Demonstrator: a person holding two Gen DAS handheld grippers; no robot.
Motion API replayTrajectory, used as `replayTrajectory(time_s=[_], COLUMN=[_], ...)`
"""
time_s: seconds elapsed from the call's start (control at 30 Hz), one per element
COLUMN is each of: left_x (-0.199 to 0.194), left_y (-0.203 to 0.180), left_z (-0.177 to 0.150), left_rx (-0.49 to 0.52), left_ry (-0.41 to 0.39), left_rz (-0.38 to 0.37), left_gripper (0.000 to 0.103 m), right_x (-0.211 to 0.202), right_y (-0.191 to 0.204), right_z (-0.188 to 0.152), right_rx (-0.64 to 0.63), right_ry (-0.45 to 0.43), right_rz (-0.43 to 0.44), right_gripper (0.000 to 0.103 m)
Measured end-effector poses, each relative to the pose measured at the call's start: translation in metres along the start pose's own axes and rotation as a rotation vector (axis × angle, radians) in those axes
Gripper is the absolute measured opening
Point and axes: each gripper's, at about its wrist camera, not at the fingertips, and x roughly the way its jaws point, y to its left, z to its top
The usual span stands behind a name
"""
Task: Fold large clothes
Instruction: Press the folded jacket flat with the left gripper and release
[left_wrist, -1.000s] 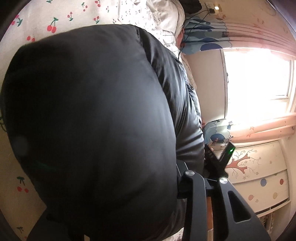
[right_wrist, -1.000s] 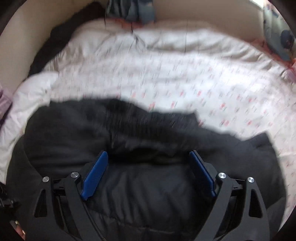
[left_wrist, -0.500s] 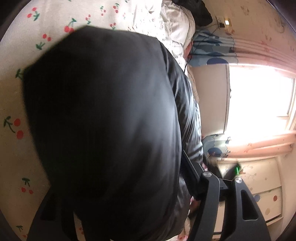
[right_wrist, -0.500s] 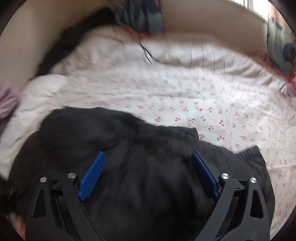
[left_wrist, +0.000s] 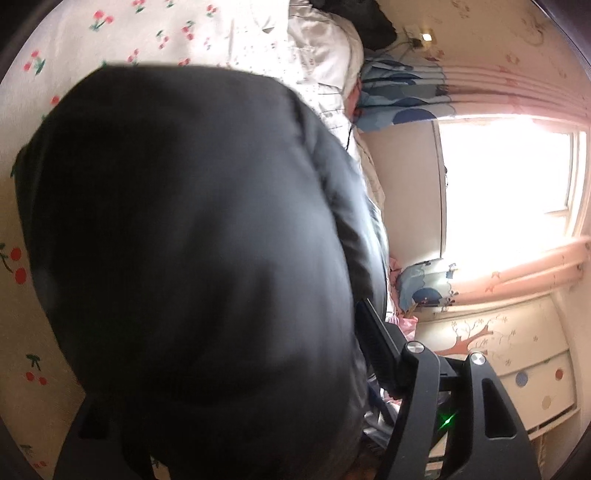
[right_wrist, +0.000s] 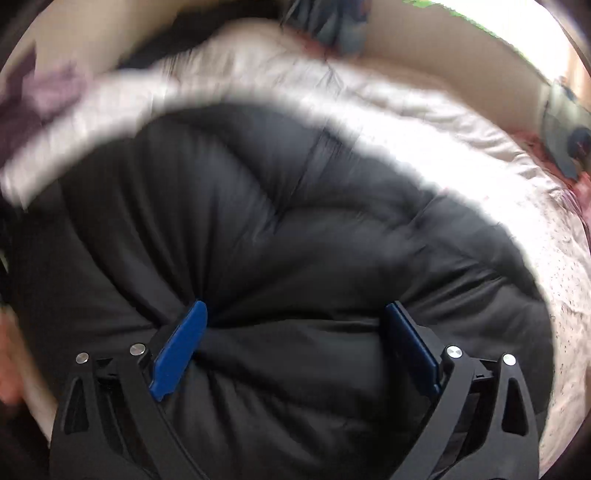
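My right gripper (right_wrist: 295, 336) is opening over the black jacket (right_wrist: 295, 221); my left gripper's (left_wrist: 236, 369) state, buried at six o'clock, I cannot tell.

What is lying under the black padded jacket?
Under the black padded jacket lies a white bedsheet with red cherry print. The covered part of the sheet is hidden.

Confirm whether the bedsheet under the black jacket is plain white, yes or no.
No: the bedsheet around the black jacket carries a red cherry print.
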Motion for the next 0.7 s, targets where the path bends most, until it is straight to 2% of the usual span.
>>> replayTrajectory(time_s=[0.07,0.13,0.17,0.2,0.23,0.27,0.33,0.37,0.4,0.47,0.57,0.63,0.7], left_x=[0.003,-0.001,0.000,0.011,0.012,0.015,0.016,0.019,0.018,0.017,0.017,0.013,0.017], left_y=[0.005,0.009,0.009,0.008,0.007,0.005,0.002,0.000,-0.002,-0.001,0.002,0.007,0.005], left_z=[-0.003,-0.002,0.001,0.010,0.012,0.015,0.024,0.031,0.032,0.034,0.038,0.035,0.039], left_rx=[-0.014,-0.020,-0.021,-0.020,-0.016,-0.011,-0.008,-0.007,-0.001,0.007,0.008,0.018,0.022], left_ry=[-0.010,-0.012,-0.012,-0.011,-0.009,-0.006,-0.003,-0.006,-0.006,0.000,0.011,0.029,0.044], left_rz=[-0.002,-0.007,-0.008,-0.009,-0.006,-0.001,0.008,0.011,0.015,0.022,0.026,0.030,0.032], left_gripper=[0.064,0.064,0.064,0.064,0.064,0.064,0.064,0.064,0.064,0.065,0.066,0.066,0.066], right_x=[-0.019,-0.046,-0.049,-0.046,-0.031,-0.021,-0.023,-0.029,-0.041,-0.064,-0.107,-0.135,-0.152], right_y=[-0.008,-0.005,-0.005,-0.001,0.005,0.010,0.002,-0.002,-0.007,-0.014,-0.051,-0.095,-0.135], right_z=[0.004,0.001,0.000,-0.005,-0.012,-0.021,-0.025,-0.023,-0.021,-0.016,-0.029,-0.057,-0.088], right_rx=[0.064,0.054,0.048,0.030,-0.013,-0.044,-0.013,0.018,0.053,0.076,0.218,0.386,0.532], right_ry=[-0.024,-0.099,-0.105,-0.075,0.005,0.048,0.036,0.028,-0.016,-0.095,-0.203,-0.253,-0.261], right_rz=[0.026,0.005,-0.001,0.000,-0.005,-0.002,0.014,0.030,0.063,0.073,0.142,0.163,0.149], right_gripper=[0.093,0.093,0.093,0.093,0.096,0.096,0.096,0.096,0.096,0.096,0.096,0.096,0.096])
